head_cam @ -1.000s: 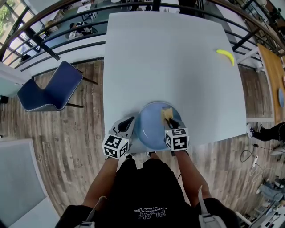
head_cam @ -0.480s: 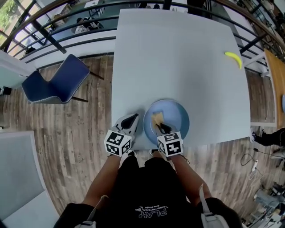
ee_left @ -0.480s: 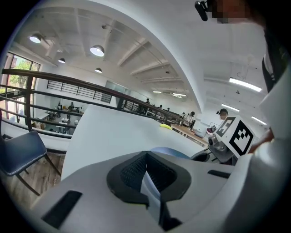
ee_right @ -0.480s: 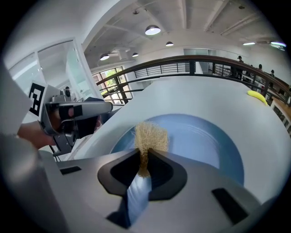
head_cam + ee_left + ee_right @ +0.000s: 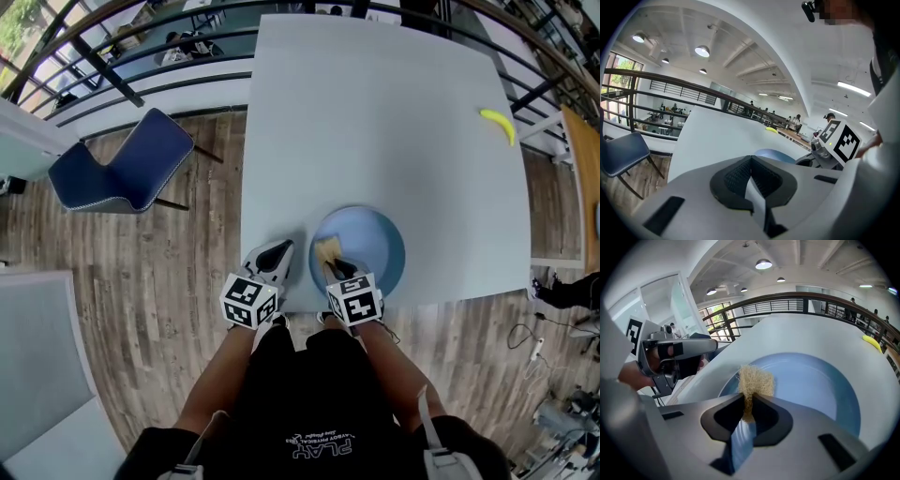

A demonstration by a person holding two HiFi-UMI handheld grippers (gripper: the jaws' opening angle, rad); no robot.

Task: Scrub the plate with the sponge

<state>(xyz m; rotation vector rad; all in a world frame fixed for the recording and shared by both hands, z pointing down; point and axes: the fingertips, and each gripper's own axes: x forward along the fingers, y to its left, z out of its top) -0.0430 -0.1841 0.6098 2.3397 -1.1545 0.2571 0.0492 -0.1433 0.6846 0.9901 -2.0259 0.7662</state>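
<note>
Two risks. Plate [image 5: 370,246] sits at table [image 5: 375,122] near edge, unbraced: your left gripper [image 5: 275,255], jaws together on nothing, sits just beside it. Your right gripper [image 5: 335,266] pinches sponge [image 5: 328,250] over plate's left side; hard pull may slide plate off, shallow pinch may slip.

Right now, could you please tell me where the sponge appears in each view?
Head view: sponge on the blue plate's left part, in the right gripper.
Left gripper view: not in it.
Right gripper view: sponge at centre, pinched between the jaws.
Shared landmark: the blue plate.
</note>
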